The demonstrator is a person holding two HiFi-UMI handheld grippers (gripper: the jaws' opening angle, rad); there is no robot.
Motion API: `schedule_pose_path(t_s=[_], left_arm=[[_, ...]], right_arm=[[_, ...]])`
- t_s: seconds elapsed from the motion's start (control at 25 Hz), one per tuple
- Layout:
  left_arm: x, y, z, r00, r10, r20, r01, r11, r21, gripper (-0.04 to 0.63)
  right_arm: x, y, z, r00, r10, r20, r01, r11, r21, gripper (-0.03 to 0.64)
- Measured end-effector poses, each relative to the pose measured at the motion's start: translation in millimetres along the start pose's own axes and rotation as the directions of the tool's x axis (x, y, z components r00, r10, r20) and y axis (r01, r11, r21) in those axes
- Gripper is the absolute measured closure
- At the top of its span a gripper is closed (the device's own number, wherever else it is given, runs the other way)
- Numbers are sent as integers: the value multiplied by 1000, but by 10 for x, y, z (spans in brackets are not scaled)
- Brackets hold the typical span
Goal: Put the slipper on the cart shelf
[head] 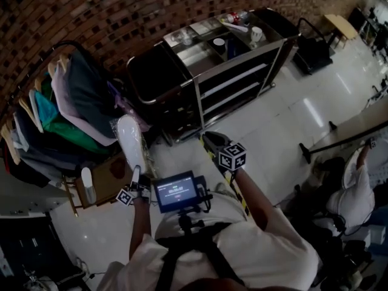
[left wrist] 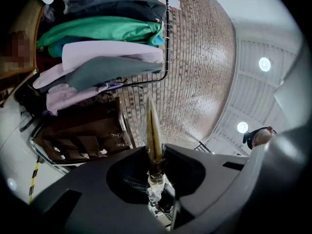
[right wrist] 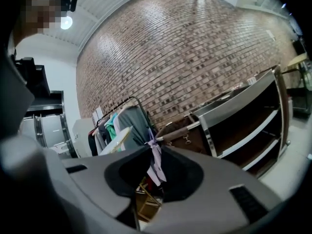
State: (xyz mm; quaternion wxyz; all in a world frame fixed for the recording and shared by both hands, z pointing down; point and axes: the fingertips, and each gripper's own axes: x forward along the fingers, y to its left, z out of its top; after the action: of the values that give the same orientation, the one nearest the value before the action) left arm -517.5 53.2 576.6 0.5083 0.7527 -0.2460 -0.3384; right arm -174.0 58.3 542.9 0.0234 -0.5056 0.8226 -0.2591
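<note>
A white slipper point(head: 130, 139) in clear wrap stands up from my left gripper point(head: 134, 177), low at the left of the head view. In the left gripper view the slipper point(left wrist: 153, 130) shows edge-on, pinched between the two jaws of my left gripper point(left wrist: 155, 155). My right gripper point(head: 213, 139) is held out over the floor in front of the cart, its jaws together with nothing in them. The metal cart point(head: 242, 71) with its open shelves point(right wrist: 243, 135) stands ahead by the brick wall.
A dark laundry bag point(head: 159, 80) hangs on the cart's left end. A clothes rack point(head: 57, 111) full of garments stands at the left, with a wooden stool point(head: 100, 183) beneath it. Cups and bottles point(head: 239, 26) sit on the cart top. Another person point(head: 357, 187) is at the right.
</note>
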Motion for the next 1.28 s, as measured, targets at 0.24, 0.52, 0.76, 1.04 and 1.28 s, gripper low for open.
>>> schedule_pose_path(t_s=[0.24,0.52,0.76,1.04,1.28], left_arm=[[408,-117,-437,999,-4,-41,3,1000,-16,537],[848,-147,-1026,993,-15,-119,14,1000,-14,537],[1157,-175,-1513,985,-37,-167,31,999,-36,537],[1470,-166,-2066,976,-48,-210,35,997,-65,537],[1634,-187,-2386,963,-48,-264,23,995,-97,537]], right_arm=[[-464,-485,159,997,-69,41,69,998,14,534],[-1038,-964,277,988,-137,71,136,990,26,534],[-1548,-1268,316,978,-185,91,184,983,25,534],[-2138,-1621,350,962,-253,101,250,967,44,534],[-2492,-1796,379,942,-318,107,311,947,73,535]])
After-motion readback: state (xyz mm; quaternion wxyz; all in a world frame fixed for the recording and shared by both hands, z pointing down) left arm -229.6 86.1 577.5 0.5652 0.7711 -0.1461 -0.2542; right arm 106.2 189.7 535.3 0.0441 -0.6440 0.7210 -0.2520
